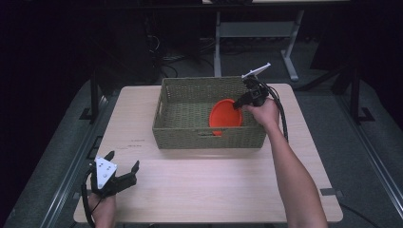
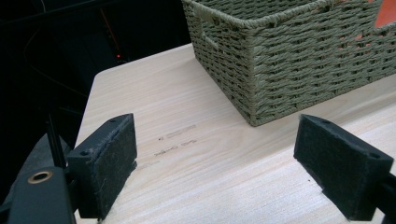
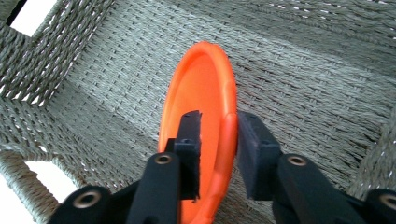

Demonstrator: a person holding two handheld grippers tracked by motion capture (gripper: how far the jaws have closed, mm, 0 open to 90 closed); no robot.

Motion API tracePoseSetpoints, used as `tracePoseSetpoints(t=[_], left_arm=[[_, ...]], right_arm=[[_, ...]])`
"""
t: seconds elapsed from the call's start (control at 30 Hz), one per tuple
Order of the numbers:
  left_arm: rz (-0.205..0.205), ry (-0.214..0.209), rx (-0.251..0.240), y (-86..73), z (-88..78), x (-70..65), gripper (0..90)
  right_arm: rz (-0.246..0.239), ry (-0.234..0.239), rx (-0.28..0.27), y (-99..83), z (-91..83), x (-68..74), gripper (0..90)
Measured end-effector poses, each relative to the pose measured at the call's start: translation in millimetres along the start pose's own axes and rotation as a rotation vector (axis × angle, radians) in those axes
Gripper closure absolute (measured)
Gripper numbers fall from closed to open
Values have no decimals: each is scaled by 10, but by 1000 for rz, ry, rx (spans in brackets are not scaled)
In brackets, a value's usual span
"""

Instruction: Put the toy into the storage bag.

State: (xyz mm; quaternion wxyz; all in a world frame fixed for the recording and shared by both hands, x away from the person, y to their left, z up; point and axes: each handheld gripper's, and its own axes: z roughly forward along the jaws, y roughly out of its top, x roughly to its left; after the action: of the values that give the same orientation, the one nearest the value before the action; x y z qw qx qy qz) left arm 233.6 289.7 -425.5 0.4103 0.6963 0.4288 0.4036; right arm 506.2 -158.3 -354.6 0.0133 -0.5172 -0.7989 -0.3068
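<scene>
Over the basket's right half, the right gripper reaches down inside with an orange plate between its jaws. Plate stands on edge, tilted, its rim running between the two pads; in the right gripper view a narrow gap shows on each side of the rim, so the jaws look slack around it rather than pressing. High view: plate sits low in the basket, leaning toward the near wall; whether its lower edge rests on the woven floor I cannot tell. Left gripper rests on the table at the near left corner, well apart from the basket, jaws wide and empty. Judgement: placing step is nearly done, release under way. Risks: with the plate upright and the grip loose, it may tip and clatter flat or roll along the floor if the jaws part before the edge is seated. A pad could also catch the rim while lifting out and drag the plate up. The basket is light and unheld, so a knock against its wall could shift it.
</scene>
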Motion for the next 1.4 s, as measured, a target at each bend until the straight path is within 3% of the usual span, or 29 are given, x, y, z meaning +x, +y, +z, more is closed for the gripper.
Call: tracePoseSetpoints(t=[0.5, 0.63, 0.67, 0.9, 1.4], left_arm=[[3, -4, 4, 3, 1, -11, 127], [4, -4, 5, 2, 4, -8, 127], [4, -5, 5, 2, 3, -8, 127], [5, -8, 1, 5, 5, -20, 127], [7, -9, 5, 3, 5, -19, 127]], right_arm=[[25, -30, 49, -73, 35, -82, 592], [0, -97, 64, -80, 23, -70, 583], [15, -71, 43, -79, -8, -71, 583], [16, -6, 28, -90, -47, -48, 525], [-2, 66, 6, -182, -127, -30, 402]])
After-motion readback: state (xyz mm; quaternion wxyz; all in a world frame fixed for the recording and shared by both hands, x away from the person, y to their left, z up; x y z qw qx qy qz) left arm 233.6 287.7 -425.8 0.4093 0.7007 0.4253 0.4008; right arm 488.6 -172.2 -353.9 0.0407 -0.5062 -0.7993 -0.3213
